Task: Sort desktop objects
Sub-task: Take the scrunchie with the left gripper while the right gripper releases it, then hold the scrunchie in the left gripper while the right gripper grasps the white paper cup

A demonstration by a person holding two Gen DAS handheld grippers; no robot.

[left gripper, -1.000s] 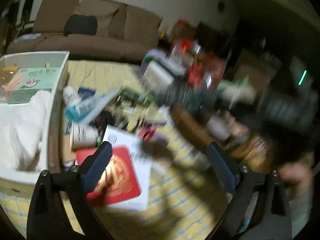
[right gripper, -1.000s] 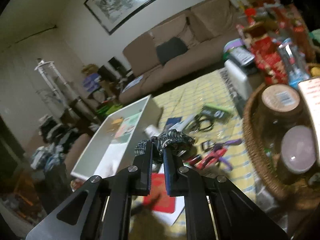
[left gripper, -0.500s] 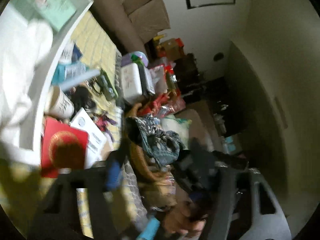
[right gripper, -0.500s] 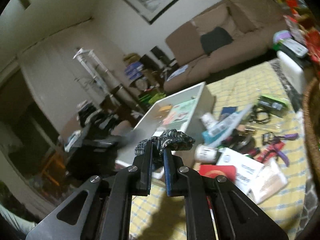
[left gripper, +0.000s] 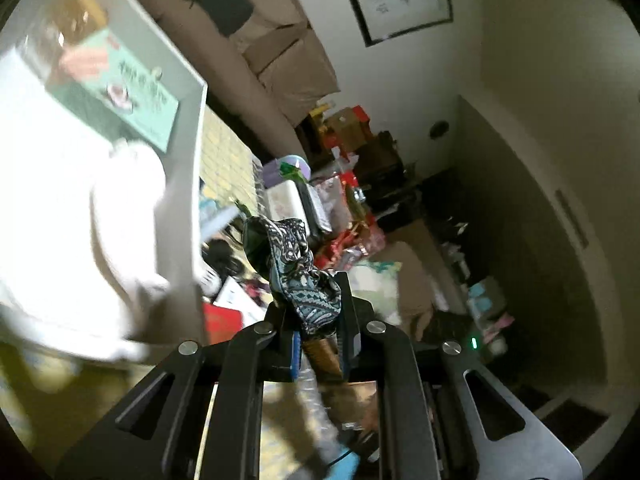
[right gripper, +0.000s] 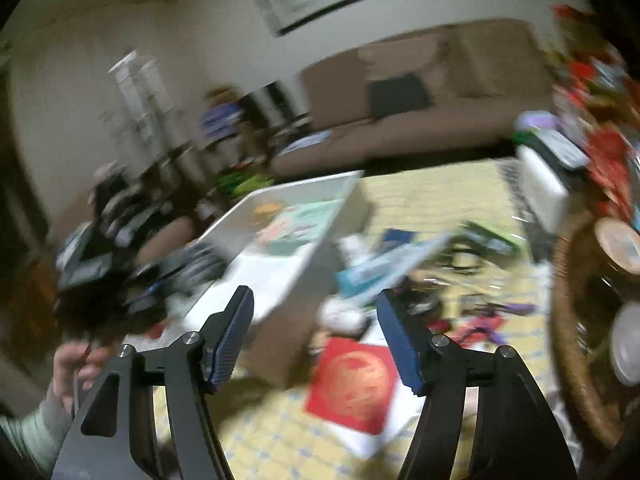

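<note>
The table (right gripper: 436, 200), under a yellow checked cloth, is crowded: a white bin (right gripper: 304, 236) sits toward its far left part, a wicker basket (right gripper: 560, 320) at its right edge, and loose clutter lies between them, including a red card (right gripper: 354, 384) near the front edge. The step in hand looks like a hand-over: the left tongs (left gripper: 318, 344) are closing on a patterned blue cloth (left gripper: 298, 268), which is bunched between their pads and held in the air just beside the bin's wall, while the right tongs (right gripper: 316, 328) are opening with nothing between them. The next move, I judge, calls for carrying the cloth over the bin's rim before releasing it there. Both views are smeared by motion; the small clutter is hard to name, the bin's contents are washed out, and only part of the left hand (right gripper: 74, 368) shows.
</note>
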